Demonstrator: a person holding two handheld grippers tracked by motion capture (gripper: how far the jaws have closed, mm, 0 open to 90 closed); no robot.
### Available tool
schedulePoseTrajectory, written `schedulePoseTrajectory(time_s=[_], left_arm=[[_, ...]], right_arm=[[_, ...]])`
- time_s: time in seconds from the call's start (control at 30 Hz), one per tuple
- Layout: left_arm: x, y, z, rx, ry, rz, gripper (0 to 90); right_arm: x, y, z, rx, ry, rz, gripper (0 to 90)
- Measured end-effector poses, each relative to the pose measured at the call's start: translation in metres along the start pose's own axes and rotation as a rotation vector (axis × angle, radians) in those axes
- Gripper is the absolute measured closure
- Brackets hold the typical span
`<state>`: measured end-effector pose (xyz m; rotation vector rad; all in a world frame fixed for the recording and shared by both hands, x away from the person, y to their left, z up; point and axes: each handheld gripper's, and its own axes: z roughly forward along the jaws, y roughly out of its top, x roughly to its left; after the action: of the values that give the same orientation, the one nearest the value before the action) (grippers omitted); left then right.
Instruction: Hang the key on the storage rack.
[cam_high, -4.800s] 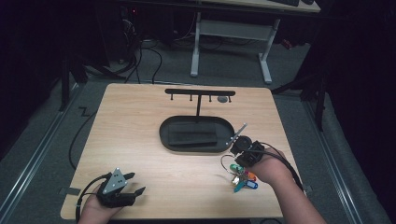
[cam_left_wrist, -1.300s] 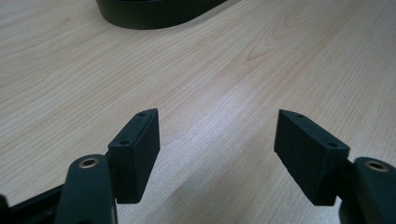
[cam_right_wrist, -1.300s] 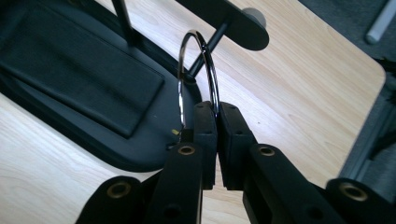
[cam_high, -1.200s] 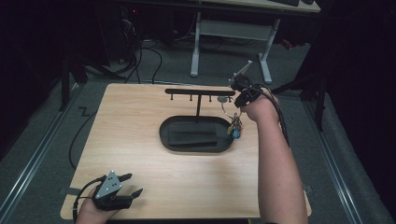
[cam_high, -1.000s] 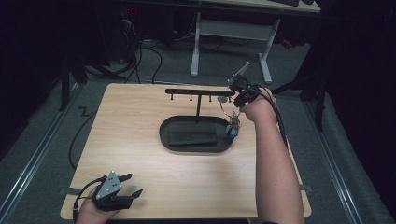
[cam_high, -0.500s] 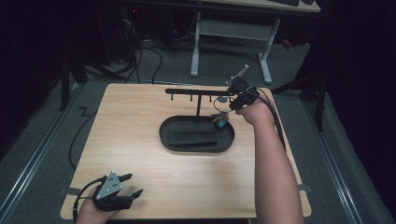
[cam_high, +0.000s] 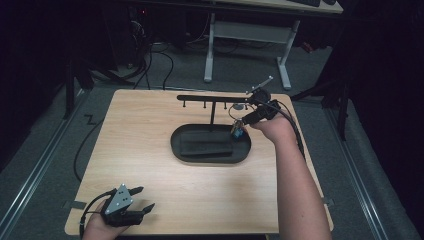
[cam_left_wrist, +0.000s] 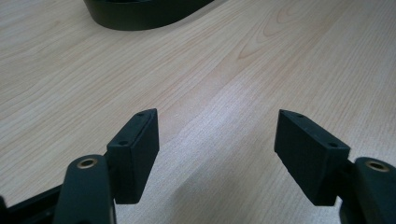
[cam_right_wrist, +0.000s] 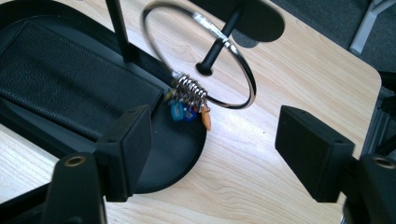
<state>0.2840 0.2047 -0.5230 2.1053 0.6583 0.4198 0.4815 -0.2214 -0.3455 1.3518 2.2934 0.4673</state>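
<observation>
A large metal key ring (cam_right_wrist: 246, 79) hangs on a black peg (cam_right_wrist: 219, 44) under the rack's bar (cam_high: 215, 98). A cluster of small blue and orange tags (cam_right_wrist: 189, 109) dangles from it over the right end of the oval black tray (cam_right_wrist: 187, 154). My right gripper (cam_right_wrist: 215, 149) is open just below the ring, and nothing sits between its jaws. In the high view the right gripper (cam_high: 252, 114) is at the bar's right end, with the tags (cam_high: 237, 131) below it. My left gripper (cam_high: 134, 206) rests open at the table's front left corner, over bare wood (cam_left_wrist: 217, 149).
The tray (cam_high: 177, 142) holds a flat black pad (cam_right_wrist: 70, 79) and sits mid-table, with the rack's post (cam_high: 211, 114) rising at its far edge. A round black foot (cam_right_wrist: 252, 18) lies behind the peg. The table's right edge is close by.
My right hand has carried the key ring from the table's front right up to the rack's right end. In the last second ring and tags shifted left. The left gripper stayed put.
</observation>
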Motion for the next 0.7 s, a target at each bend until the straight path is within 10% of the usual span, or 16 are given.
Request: schedulePoseTrajectory(time_s=[0.37, 0.7], left_arm=[[-0.003, 0.001, 0.002, 0.009, -0.011, 0.014, 31.3], [-0.003, 0.001, 0.001, -0.003, -0.011, 0.016, 31.4]], right_arm=[[0.006, -0.025, -0.007, -0.106, 0.031, 0.089, 15.8], [0.014, -0.088, -0.014, -0.238, 0.036, 0.169, 10.8]])
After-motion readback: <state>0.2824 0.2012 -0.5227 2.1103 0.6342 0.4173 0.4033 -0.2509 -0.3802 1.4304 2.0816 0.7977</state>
